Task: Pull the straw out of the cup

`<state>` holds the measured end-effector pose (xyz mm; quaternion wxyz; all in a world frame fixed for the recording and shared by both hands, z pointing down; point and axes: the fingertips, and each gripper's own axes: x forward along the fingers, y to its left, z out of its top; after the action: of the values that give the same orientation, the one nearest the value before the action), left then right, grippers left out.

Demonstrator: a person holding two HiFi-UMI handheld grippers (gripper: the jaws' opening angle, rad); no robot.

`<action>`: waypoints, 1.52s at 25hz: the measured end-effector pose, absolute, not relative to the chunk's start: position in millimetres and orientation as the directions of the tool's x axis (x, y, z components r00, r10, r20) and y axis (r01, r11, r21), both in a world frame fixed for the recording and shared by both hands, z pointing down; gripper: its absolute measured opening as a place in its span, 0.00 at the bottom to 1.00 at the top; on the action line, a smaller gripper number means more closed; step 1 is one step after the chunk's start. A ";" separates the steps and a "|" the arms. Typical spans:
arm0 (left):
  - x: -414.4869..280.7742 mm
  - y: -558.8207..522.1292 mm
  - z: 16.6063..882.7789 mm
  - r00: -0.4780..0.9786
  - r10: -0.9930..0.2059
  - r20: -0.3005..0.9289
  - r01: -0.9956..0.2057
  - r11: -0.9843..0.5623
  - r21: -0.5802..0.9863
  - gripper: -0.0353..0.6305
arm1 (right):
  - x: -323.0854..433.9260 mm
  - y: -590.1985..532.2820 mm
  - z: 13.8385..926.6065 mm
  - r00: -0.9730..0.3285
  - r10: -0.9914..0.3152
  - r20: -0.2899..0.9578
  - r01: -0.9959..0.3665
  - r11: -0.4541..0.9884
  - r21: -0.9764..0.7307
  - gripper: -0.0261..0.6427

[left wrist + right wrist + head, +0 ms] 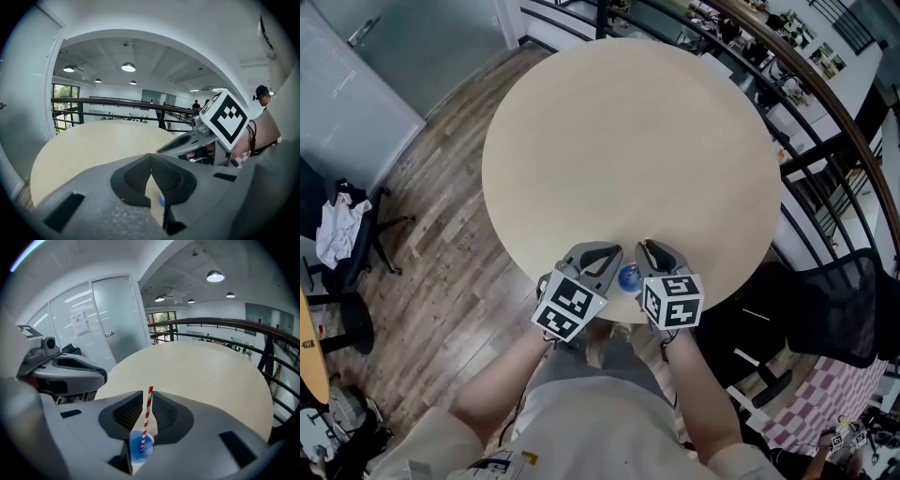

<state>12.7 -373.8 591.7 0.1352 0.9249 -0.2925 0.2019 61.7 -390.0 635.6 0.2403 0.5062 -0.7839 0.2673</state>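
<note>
Cup (pixel 139 448) holding striped straw (pixel 146 413), right fingers (pixel 164 414) clamping straw, left fingers (pixel 171 178) closed

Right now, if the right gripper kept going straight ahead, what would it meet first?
The red-and-white straw: the right gripper looks closed on it. Past that, only bare table seems to lie ahead, though depth is hard to judge.

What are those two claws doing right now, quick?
Left claw: closed, tips together, nothing clearly gripped.
Right claw: closed on the striped straw.
</note>
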 end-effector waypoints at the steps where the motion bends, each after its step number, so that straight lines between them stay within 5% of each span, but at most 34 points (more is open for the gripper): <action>1: 11.3 -373.4 590.9 0.747 -0.486 0.454 -0.596 -0.791 0.134 0.07 | 61.4 -390.2 636.3 -0.368 -0.666 0.649 -0.924 0.341 -0.174 0.14; 17: -21.7 -368.8 553.8 0.743 -0.552 0.379 -0.640 -0.751 0.161 0.07 | 62.3 -381.0 595.8 -0.358 -0.722 0.592 -0.930 0.330 -0.160 0.09; 38: -21.0 -359.0 391.6 0.773 -0.616 0.148 -0.621 -0.784 -0.016 0.07 | 85.8 -336.3 345.2 -0.389 -0.915 0.112 -0.921 0.389 -0.016 0.09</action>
<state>-21.0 -359.0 391.6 0.0169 0.9415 -0.3286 0.0729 85.8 -336.3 345.2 0.0426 0.5512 -0.8324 0.0376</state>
